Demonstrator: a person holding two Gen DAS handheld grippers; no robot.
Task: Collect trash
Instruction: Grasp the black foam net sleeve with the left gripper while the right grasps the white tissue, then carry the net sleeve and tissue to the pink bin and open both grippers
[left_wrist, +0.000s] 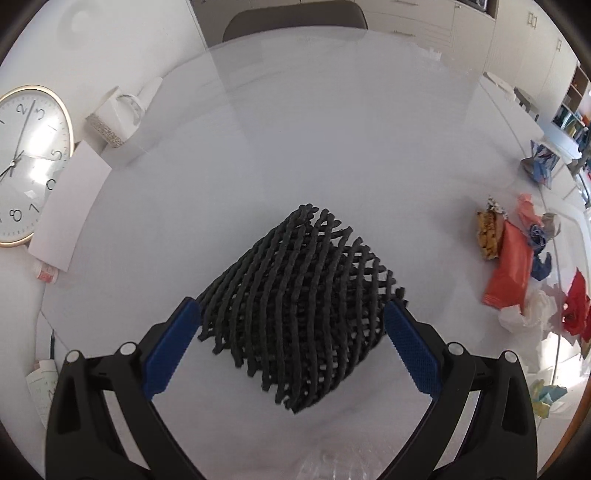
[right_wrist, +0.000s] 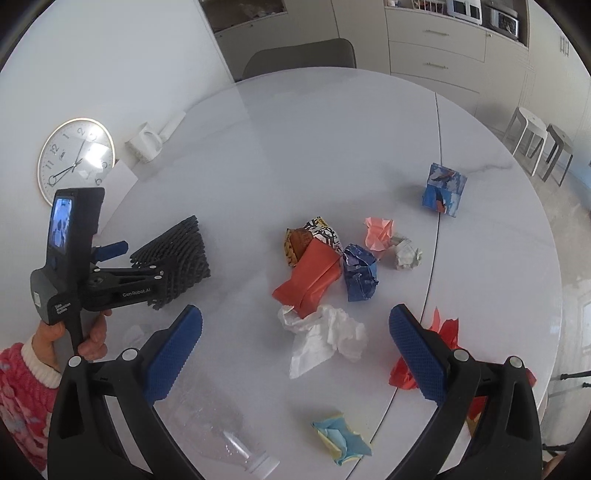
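Observation:
A black woven mesh basket (left_wrist: 303, 310) lies on its side on the white round table (left_wrist: 295, 147). My left gripper (left_wrist: 291, 312) is open with its blue fingers on either side of the basket; whether they touch it I cannot tell. It also shows in the right wrist view (right_wrist: 146, 254) at the basket (right_wrist: 177, 254). My right gripper (right_wrist: 295, 325) is open and empty above a crumpled white tissue (right_wrist: 325, 338). Trash lies ahead: an orange wrapper (right_wrist: 310, 280), a blue foil ball (right_wrist: 360, 273), a pink paper (right_wrist: 378, 232), a grey paper ball (right_wrist: 406, 254), a patterned snack wrapper (right_wrist: 314, 232).
A clear plastic bottle (right_wrist: 221, 435) lies near the front edge. A blue-yellow paper wad (right_wrist: 341, 437), red paper (right_wrist: 443, 354) and a blue printed box (right_wrist: 443, 192) lie on the right half. A wall clock (right_wrist: 75, 158), a white mug (right_wrist: 146, 144) and chairs stand behind.

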